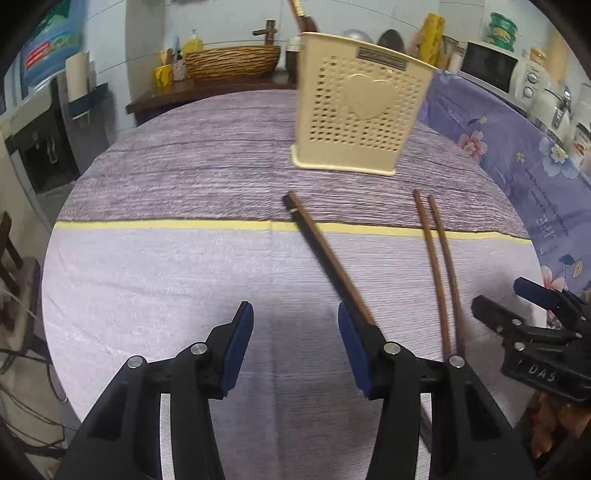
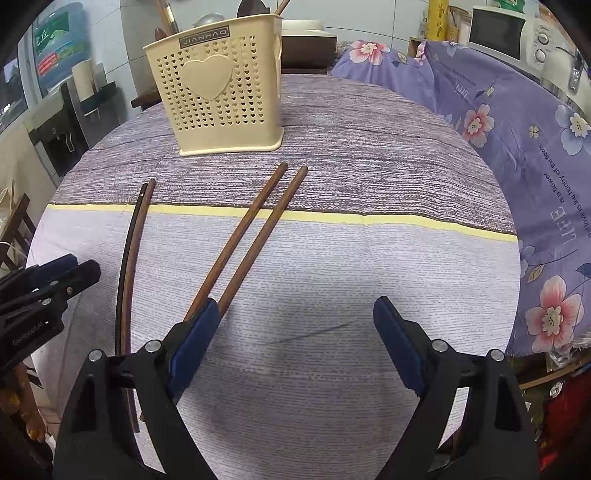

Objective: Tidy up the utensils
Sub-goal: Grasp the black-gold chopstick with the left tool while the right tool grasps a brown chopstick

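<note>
A cream perforated utensil holder (image 1: 360, 110) with a heart on its front stands upright at the far side of the round table; it also shows in the right wrist view (image 2: 218, 96). Two pairs of brown chopsticks lie flat on the cloth. The dark-tipped pair (image 1: 325, 254) (image 2: 127, 266) runs under my left gripper's right finger. The plain pair (image 1: 439, 266) (image 2: 251, 236) runs under my right gripper's left finger. My left gripper (image 1: 295, 321) is open and empty. My right gripper (image 2: 295, 317) is open and empty.
The table (image 1: 166, 266) wears a purple striped cloth with a yellow band. A floral purple sheet (image 2: 517, 129) covers something to the right. A wicker basket (image 1: 231, 61) and bottles sit on a shelf behind. A microwave (image 2: 496, 31) is at the back right.
</note>
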Demonstrator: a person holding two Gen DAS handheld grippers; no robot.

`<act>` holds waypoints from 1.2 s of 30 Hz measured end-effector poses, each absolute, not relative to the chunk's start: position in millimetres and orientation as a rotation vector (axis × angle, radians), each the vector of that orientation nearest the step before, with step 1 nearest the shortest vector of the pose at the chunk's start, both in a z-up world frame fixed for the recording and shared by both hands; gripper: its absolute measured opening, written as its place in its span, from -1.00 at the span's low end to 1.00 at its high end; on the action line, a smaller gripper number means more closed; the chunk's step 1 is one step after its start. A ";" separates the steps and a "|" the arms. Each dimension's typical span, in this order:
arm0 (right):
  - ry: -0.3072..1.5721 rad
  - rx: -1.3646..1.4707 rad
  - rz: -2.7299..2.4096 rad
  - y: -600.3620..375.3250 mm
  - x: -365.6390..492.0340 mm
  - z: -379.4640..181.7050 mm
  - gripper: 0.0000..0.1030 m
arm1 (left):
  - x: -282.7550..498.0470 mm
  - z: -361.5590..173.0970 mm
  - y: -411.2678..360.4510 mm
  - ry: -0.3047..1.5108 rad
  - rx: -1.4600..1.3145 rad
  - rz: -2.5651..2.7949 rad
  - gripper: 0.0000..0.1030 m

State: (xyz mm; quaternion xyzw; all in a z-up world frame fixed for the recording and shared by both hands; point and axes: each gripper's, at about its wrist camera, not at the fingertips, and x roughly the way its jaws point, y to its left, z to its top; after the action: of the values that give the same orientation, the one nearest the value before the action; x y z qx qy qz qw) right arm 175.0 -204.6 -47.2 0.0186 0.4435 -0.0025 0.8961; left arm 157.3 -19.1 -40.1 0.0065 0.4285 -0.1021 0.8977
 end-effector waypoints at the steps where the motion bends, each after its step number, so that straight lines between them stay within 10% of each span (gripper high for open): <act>1: 0.920 0.038 -0.004 -204.2 174.6 -47.5 0.65 | 157.9 -40.6 -25.0 0.888 0.024 -0.222 -0.06; 28: 0.911 0.134 0.007 -220.0 202.5 -36.5 0.64 | 174.7 -41.2 10.0 0.902 -0.023 -0.112 -0.04; 36: 0.987 0.119 -0.028 -201.6 249.0 -49.4 0.09 | 194.9 -49.9 11.1 0.919 -0.017 -0.066 -0.04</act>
State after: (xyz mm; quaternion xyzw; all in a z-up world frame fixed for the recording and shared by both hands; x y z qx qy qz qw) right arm 249.0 -201.6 -49.4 0.0572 0.4736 -0.0134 0.8788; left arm 194.9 11.1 -49.9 -0.0081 0.4434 -0.0318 0.8957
